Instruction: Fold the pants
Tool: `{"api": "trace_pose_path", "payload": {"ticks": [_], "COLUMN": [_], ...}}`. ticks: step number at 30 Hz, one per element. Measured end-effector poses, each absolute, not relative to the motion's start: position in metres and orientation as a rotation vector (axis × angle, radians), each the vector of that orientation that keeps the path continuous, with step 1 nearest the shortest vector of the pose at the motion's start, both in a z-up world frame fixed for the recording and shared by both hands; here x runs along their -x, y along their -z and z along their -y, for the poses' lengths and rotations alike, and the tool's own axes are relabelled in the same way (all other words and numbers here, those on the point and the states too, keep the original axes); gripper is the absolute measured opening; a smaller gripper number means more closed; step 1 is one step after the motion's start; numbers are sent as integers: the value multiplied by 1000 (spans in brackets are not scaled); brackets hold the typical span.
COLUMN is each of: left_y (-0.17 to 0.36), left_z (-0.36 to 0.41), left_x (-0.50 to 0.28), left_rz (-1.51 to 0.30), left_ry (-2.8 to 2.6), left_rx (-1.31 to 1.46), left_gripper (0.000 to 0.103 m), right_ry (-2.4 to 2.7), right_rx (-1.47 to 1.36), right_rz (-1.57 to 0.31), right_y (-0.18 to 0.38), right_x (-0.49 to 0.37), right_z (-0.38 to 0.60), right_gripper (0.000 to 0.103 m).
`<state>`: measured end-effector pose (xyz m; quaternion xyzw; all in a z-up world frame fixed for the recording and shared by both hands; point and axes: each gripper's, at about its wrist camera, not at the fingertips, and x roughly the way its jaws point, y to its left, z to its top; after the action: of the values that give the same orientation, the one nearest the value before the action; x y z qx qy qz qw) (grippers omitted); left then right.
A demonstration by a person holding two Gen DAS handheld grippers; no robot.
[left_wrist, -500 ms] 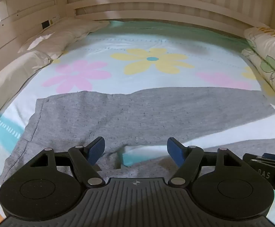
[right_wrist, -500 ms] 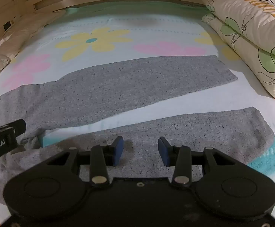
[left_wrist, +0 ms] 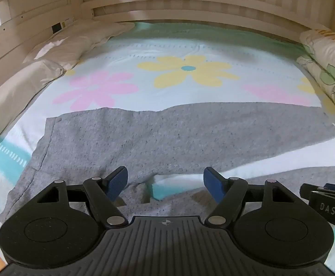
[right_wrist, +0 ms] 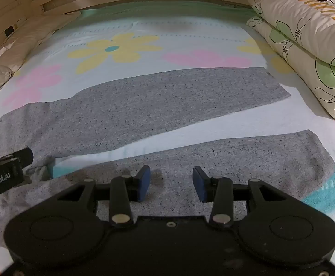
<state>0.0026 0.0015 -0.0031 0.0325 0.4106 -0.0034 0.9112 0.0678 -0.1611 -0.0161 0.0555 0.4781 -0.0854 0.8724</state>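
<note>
pants [right_wrist: 149, 105]: one pair, grey, two legs spread apart
left gripper [left_wrist: 165, 182]: one, two blue fingers [left_wrist: 117, 181]
right gripper [right_wrist: 171, 181]: one, two blue fingers [right_wrist: 200, 184]
bed [left_wrist: 190, 46]: one
folded quilt [right_wrist: 310, 46]: one, at right edge
pillows [left_wrist: 75, 41]: two, along left side
yellow flowers printed on sheet [left_wrist: 188, 71]: one whole, others partly seen

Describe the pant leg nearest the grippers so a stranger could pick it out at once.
Start from the flowered bed sheet with the rolled floral quilt along its right edge. Grey pants lie spread across it, legs pointing toward the quilt. The near leg lies just beyond the open right gripper; unlike the far leg, its cuff end is rounded and reaches the turquoise patch.
</note>
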Motion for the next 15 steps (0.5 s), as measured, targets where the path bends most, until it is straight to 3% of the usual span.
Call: {"api": "trace_pose_path", "payload": {"ticks": [15], "left_y": [4], "left_z": [-2], "left_x": [-2], "left_rz": [-851], "left_ry": [6], "left_rx": [-74], "left_gripper": [72], "right_ry": [177], "right_rx": [-116], "right_rz": [-1000], "right_y": [16], "right_x": [-69], "right_z": [159], "right_gripper": [44]}}
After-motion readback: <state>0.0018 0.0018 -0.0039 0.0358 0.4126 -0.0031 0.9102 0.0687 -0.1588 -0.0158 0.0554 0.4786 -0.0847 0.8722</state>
